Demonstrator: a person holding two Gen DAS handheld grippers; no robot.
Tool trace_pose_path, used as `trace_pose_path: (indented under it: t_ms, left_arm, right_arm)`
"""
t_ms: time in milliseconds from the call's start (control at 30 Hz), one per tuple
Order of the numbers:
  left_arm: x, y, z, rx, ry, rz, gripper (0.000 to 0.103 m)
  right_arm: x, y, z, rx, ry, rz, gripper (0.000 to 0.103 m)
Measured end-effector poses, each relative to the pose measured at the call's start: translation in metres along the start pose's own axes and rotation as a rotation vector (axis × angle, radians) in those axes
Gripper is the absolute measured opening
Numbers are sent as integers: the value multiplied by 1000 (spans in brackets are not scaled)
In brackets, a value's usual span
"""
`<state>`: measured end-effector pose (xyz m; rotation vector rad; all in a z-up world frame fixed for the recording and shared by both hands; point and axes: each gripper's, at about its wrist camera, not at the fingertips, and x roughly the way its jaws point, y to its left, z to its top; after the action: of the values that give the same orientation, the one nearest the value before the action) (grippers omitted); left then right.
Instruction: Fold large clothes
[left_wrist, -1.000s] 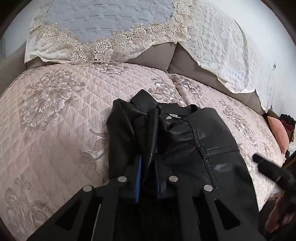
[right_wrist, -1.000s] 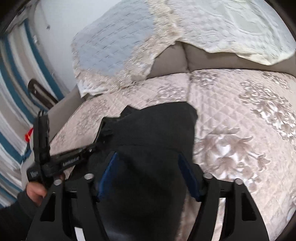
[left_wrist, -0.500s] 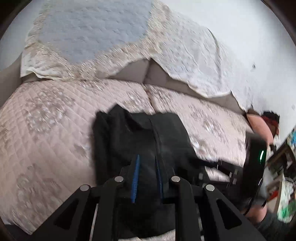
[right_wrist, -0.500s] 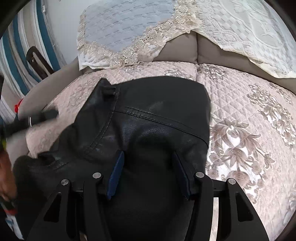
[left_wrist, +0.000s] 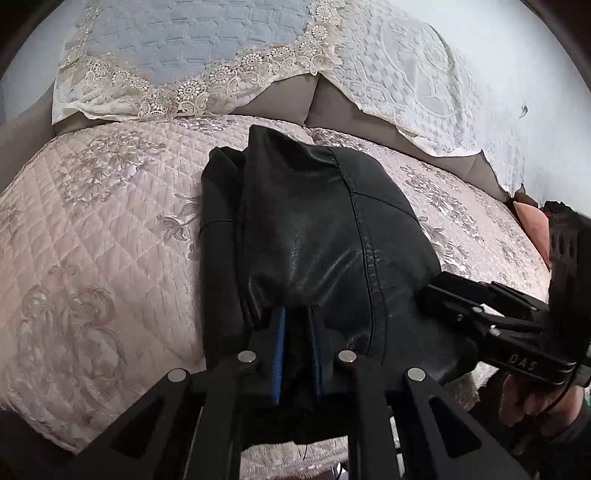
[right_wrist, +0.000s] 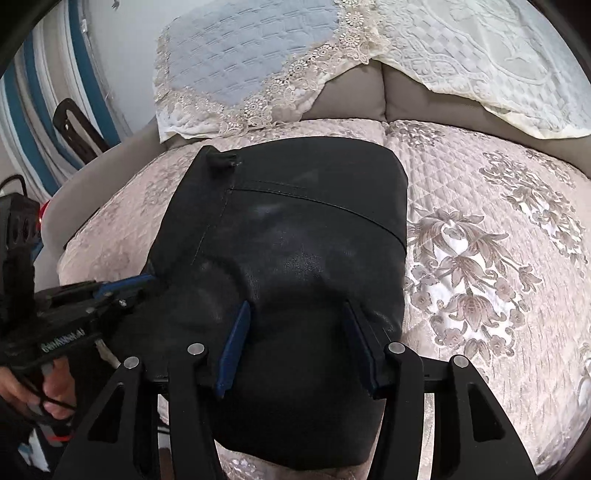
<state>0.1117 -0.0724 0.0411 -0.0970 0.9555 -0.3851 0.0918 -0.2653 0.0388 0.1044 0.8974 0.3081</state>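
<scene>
A black leather jacket (left_wrist: 325, 236) lies folded into a compact bundle on the quilted pink sofa seat (left_wrist: 103, 236); it also shows in the right wrist view (right_wrist: 295, 229). My left gripper (left_wrist: 295, 325) is shut on a fold at the jacket's near edge, blue pads close together. My right gripper (right_wrist: 299, 321) is open, its fingers spread wide and resting on the jacket's near part. The right gripper appears in the left wrist view (left_wrist: 480, 310) at the jacket's right edge; the left gripper appears in the right wrist view (right_wrist: 122, 288) at the jacket's left edge.
Lace-trimmed covers (left_wrist: 192, 55) drape the grey sofa back (left_wrist: 295, 107). The seat's front edge (left_wrist: 288, 458) is right below the grippers. A pink cushion (left_wrist: 532, 229) lies at the far right. Striped fabric and a black frame (right_wrist: 74, 125) stand left of the sofa.
The jacket's lower part was folded up over the collar, so the lining and label are now covered. The right gripper came down onto the bundle. The left gripper kept its grip.
</scene>
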Motion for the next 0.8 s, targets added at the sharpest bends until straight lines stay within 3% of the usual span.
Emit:
trace_pose_path:
  t_ms: [133,267,400,467,533,667,800]
  left_arm:
    - [-22,-13,25,28,-64,-9,18]
    - [-13,-19,65,9,-113,-22,27]
    - [30,-13,86,-31,-55,-5,28]
    - [54,-5,84,-37,-17,23,28]
    - [67,4,75,-81,9,5,28]
    - [62,8,57,-58,-47,-8,27]
    - [51,5,53,-26,-48,12,27]
  right_arm:
    - [-1,-3,0,4,1,14,53]
    - [-1,-2,0,3,2,10,53]
    - [-4,-4,1,12,8,24,53]
    - [-8,-6,3,21,8,35,53]
    - [-15,-13,5,52,-5,61,53]
    - [-18,-36,8,149,-27,92,54]
    - [-5,-54,10,220,10,126,56]
